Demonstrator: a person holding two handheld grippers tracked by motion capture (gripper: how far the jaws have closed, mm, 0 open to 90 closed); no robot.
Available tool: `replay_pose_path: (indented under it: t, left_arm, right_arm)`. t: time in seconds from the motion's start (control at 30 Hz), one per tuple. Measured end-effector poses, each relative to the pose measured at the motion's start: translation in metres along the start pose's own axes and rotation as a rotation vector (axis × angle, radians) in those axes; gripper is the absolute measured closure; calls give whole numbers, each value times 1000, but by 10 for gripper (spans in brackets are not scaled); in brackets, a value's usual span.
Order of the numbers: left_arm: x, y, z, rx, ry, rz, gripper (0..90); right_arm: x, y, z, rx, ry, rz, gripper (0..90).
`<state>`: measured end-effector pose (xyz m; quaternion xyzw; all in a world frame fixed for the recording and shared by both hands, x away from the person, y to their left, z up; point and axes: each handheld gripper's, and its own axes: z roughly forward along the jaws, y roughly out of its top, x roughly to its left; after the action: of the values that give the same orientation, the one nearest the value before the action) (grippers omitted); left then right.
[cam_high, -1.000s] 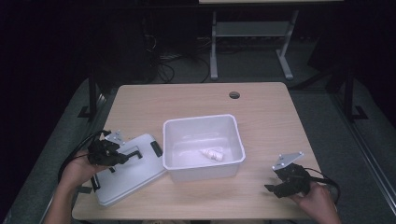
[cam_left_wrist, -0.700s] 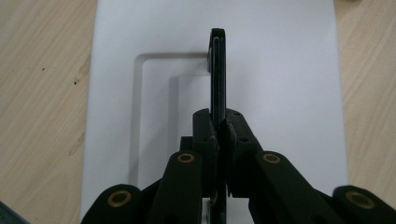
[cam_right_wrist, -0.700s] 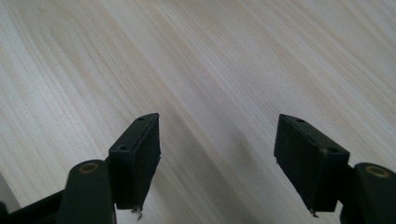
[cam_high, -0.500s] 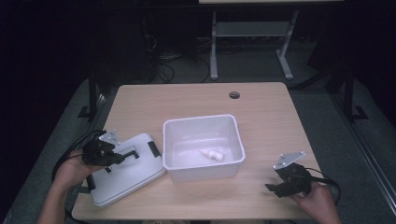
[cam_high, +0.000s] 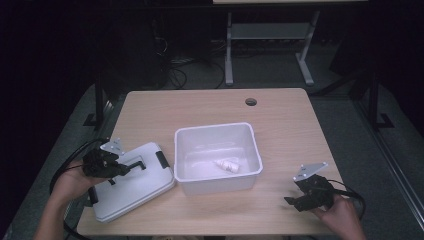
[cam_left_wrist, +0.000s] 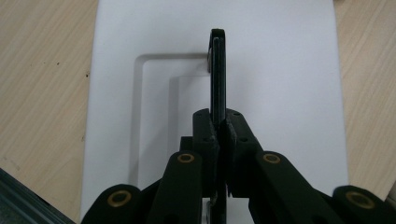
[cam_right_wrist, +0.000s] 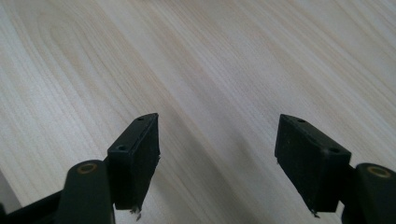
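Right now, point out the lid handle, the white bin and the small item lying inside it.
lid handle (cam_left_wrist: 218, 74), left gripper view, on its black bar.
white bin (cam_high: 216, 128), high view, on its far rim.
small white item (cam_high: 228, 165), high view, on its middle.

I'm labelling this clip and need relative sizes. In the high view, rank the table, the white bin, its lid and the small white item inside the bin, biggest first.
1. Table.
2. White bin and lid: too alike to rank, and the lid lies nearer the camera.
3. Small white item.
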<state>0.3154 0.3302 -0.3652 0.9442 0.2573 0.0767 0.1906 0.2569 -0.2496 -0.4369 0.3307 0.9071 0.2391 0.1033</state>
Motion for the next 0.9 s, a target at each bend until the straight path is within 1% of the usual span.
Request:
replay_pose_path:
  t: [0.13, 0.17, 0.27, 0.4, 0.47, 0.5, 0.63, 0.77, 0.9]
  left_arm:
    - [1, -1, -4, 3, 0, 7, 844]
    - [0, -1, -5, 1, 1, 3, 844]
    - [2, -4, -12, -6, 3, 6, 844]
    - [3, -8, -21, -14, 1, 0, 844]
    - [4, -10, -26, -12, 7, -4, 844]
    - [5, -11, -29, -9, 11, -3, 844]
    - [6, -14, -38, -9, 18, -5, 844]
    - [6, -15, -47, -24, 18, -4, 844]
    - [5, -14, -56, -30, 25, -1, 844]
  right_arm:
    - [0, 0, 0, -4, 0, 5, 302]
    - [0, 0, 0, -5, -1, 7, 301]
    - [0, 0, -1, -7, 0, 8, 301]
    - [0, -1, -1, -11, 0, 6, 300]
    - [0, -2, -1, -13, -1, 9, 299]
    - [-1, -3, -1, -18, 2, 19, 299]
    - [-2, -5, -1, -14, 2, 24, 298]
    - [-4, -7, -2, -17, 2, 32, 297]
    - [-3, -7, -1, -13, 2, 34, 295]
